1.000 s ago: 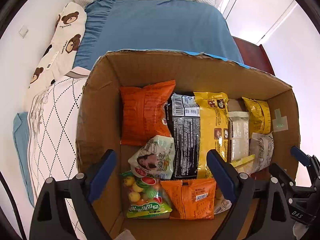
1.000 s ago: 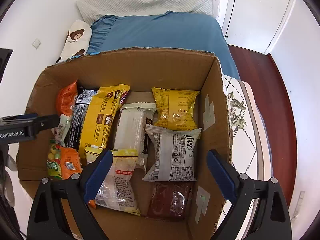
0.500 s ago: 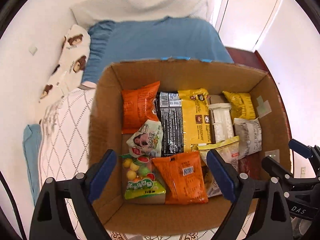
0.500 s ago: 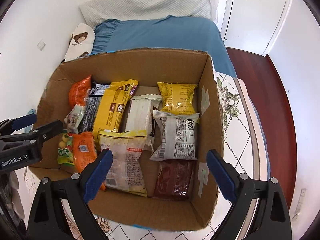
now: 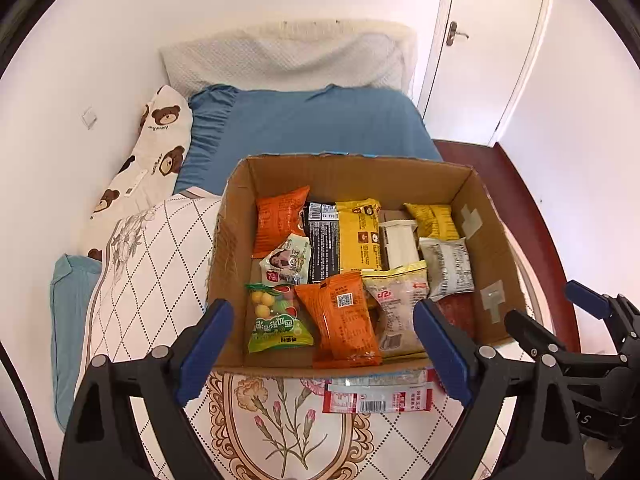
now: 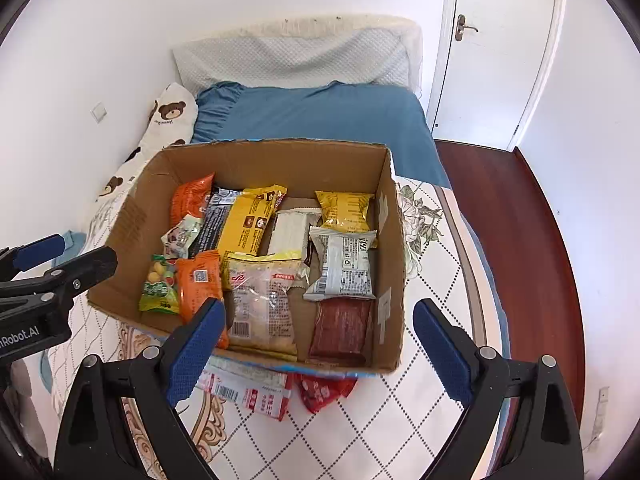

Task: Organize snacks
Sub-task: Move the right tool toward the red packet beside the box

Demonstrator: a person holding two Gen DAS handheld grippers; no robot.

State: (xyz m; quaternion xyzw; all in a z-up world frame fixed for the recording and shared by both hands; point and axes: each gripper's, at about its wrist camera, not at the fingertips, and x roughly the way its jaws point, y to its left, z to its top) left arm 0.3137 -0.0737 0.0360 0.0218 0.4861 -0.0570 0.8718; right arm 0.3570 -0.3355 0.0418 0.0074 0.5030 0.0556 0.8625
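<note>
An open cardboard box (image 5: pixel 232 236) (image 6: pixel 392 216) stands on the bed and holds several snack packs: orange bags (image 5: pixel 340 320), a yellow-black pack (image 5: pixel 356 236), a green candy bag (image 5: pixel 276 320), a clear-wrapped pack (image 6: pixel 264 300), a grey pack (image 6: pixel 344 264) and a dark red pack (image 6: pixel 340 328). A red-and-white packet (image 5: pixel 378 396) (image 6: pixel 248 390) and a small red packet (image 6: pixel 324 392) lie on the quilt by the box's near wall. My left gripper (image 5: pixel 324 352) is open and empty, above the near wall. My right gripper (image 6: pixel 316 352) is open and empty there too.
The box sits on a white floral quilt (image 6: pixel 360 432). A blue sheet (image 5: pixel 312 124), a grey pillow (image 5: pixel 288 60) and a bear-print pillow (image 5: pixel 152 152) lie beyond. A white wall is at the left; dark red floor (image 6: pixel 520 240) and a white door (image 6: pixel 492 48) are at the right.
Both grippers have pulled back and up from the box, so the whole box and the quilt in front of it show. Both stay open. The packets outside the box have come into view.
</note>
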